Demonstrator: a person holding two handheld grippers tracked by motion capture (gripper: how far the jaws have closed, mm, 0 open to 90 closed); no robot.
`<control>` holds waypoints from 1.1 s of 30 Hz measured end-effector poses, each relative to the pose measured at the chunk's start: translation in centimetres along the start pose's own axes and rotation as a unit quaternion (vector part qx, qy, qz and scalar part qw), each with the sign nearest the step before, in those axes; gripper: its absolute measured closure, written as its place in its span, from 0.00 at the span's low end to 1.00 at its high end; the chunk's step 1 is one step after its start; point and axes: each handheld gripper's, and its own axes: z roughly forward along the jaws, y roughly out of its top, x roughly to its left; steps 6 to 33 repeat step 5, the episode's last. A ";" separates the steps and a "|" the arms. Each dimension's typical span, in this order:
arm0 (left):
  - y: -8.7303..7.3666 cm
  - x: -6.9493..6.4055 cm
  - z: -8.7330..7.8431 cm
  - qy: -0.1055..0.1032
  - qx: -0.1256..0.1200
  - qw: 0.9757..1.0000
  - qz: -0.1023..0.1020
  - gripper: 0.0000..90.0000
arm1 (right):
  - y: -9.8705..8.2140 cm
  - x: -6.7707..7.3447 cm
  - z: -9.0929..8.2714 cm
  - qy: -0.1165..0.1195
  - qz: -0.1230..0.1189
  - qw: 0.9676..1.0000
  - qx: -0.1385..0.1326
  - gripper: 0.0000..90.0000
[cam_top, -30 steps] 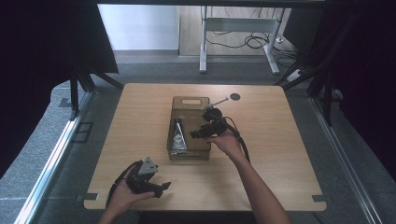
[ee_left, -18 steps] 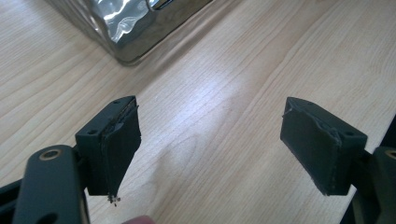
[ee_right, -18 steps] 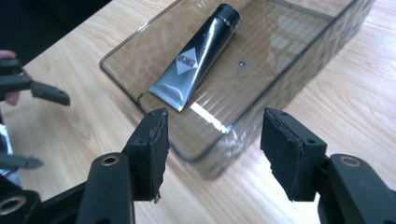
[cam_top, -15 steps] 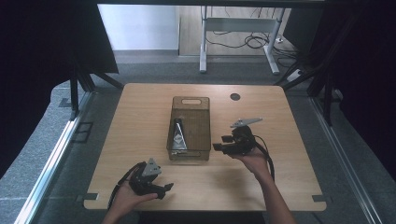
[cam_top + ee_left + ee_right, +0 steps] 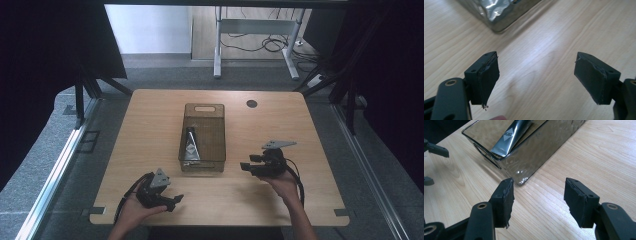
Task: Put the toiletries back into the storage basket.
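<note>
A smoky see-through bin [image 5: 204,106] stands mid-table with a silver pouch [image 5: 190,146] leaning inside it. My right gripper [image 5: 246,164] hovers low just right of the bin's near end, pointing at it. Its jaws have just been opening a little and nothing is between them. In the right gripper view its open jaws [image 5: 539,200] frame bare wood before the bin's corner [image 5: 544,147], with the pouch [image 5: 511,136] behind the wall. My left gripper [image 5: 176,201] rests open and empty near the front left edge. Its jaws [image 5: 536,77] face the bin [image 5: 499,12].
A round dark hole [image 5: 251,103] sits in the table's far right part. Bare wood lies around the bin on all sides. Beyond the far edge stands a metal desk frame [image 5: 218,45] with cables on the floor. Dark curtains flank both sides.
My right gripper has moved from over the bin's right edge out to the right and toward the front, sinking closer to the table. The left gripper stayed put.
</note>
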 end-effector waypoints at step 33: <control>-0.2 0.6 -0.5 0.008 -0.007 1.000 -0.008 0.23 | -0.8 -0.1 -0.1 -0.015 0.000 1.000 0.001 0.37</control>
